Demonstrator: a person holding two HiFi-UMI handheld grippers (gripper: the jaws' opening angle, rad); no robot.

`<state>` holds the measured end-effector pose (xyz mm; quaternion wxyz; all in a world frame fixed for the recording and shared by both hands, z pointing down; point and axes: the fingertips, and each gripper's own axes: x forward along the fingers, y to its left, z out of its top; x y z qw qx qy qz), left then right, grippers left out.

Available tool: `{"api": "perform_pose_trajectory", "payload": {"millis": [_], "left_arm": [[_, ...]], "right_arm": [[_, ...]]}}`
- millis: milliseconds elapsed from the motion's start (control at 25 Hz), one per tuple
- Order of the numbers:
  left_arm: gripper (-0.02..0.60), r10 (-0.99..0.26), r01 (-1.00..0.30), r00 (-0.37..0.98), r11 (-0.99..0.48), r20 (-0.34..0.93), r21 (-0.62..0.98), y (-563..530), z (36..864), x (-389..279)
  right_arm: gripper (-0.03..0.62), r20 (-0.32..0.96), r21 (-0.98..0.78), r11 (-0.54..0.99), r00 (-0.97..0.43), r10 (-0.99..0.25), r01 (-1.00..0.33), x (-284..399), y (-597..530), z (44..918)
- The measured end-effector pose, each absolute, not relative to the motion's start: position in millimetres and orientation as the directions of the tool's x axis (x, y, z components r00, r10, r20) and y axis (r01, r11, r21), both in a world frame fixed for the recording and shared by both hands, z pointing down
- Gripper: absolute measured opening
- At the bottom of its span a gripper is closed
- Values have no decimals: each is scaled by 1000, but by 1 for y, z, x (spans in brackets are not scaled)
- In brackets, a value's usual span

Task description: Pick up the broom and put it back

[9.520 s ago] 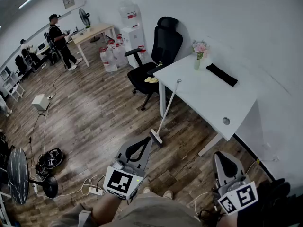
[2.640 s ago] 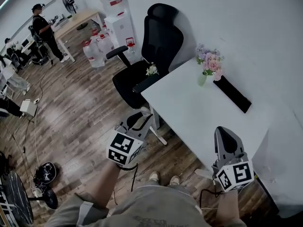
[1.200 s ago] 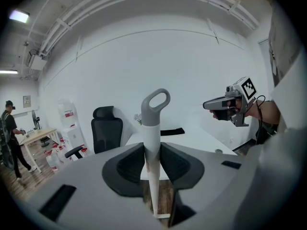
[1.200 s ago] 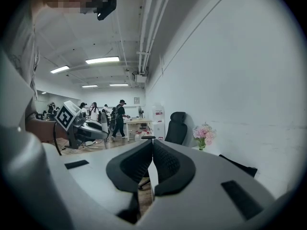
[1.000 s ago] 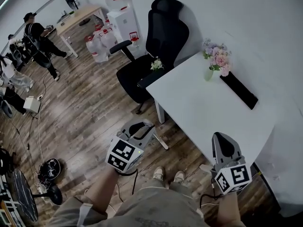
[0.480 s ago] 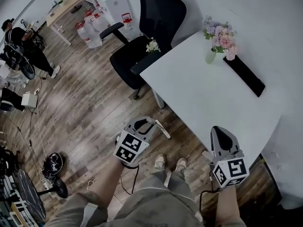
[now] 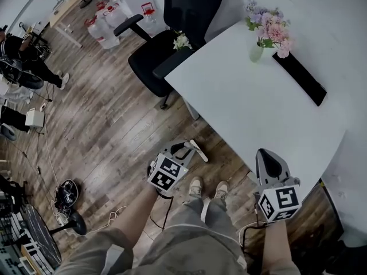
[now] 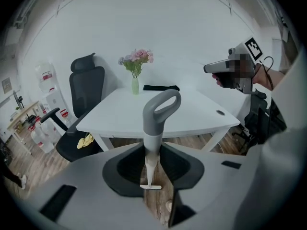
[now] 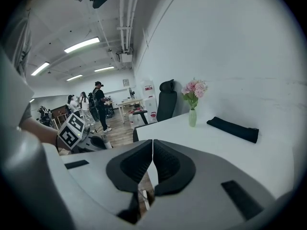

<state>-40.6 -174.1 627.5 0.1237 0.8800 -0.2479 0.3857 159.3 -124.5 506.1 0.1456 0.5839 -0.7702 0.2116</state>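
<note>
Left gripper (image 8: 152,153) clamped on broom (image 8: 152,128) at grey handle, head hanging toward floor (image 7: 114,136) beside desk (image 7: 246,113) near edge. Right gripper (image 9: 152,150) closed, empty. Advice: set head on floor first, lean handle against desk edge, then release.

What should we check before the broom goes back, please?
1. Broom gripped: ok; the left gripper is shut on its handle.
2. Right gripper free: ok; jaws together, nothing between them.
3. Broom head resting on the floor: cannot tell.
4. Near edge of the table bare: ok.
5. Vase out of the broom's way: ok; it stands at the table's far side.
</note>
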Motion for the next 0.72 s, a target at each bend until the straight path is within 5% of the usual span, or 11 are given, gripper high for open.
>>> {"api": "perform_pose_trajectory", "payload": {"millis": [720], "left_arm": [[112,-292,-455,640,-889,711,45,-215,642,59]], "right_arm": [[32,496,-180,143,-215,-841,-973,183,-112,521]]}}
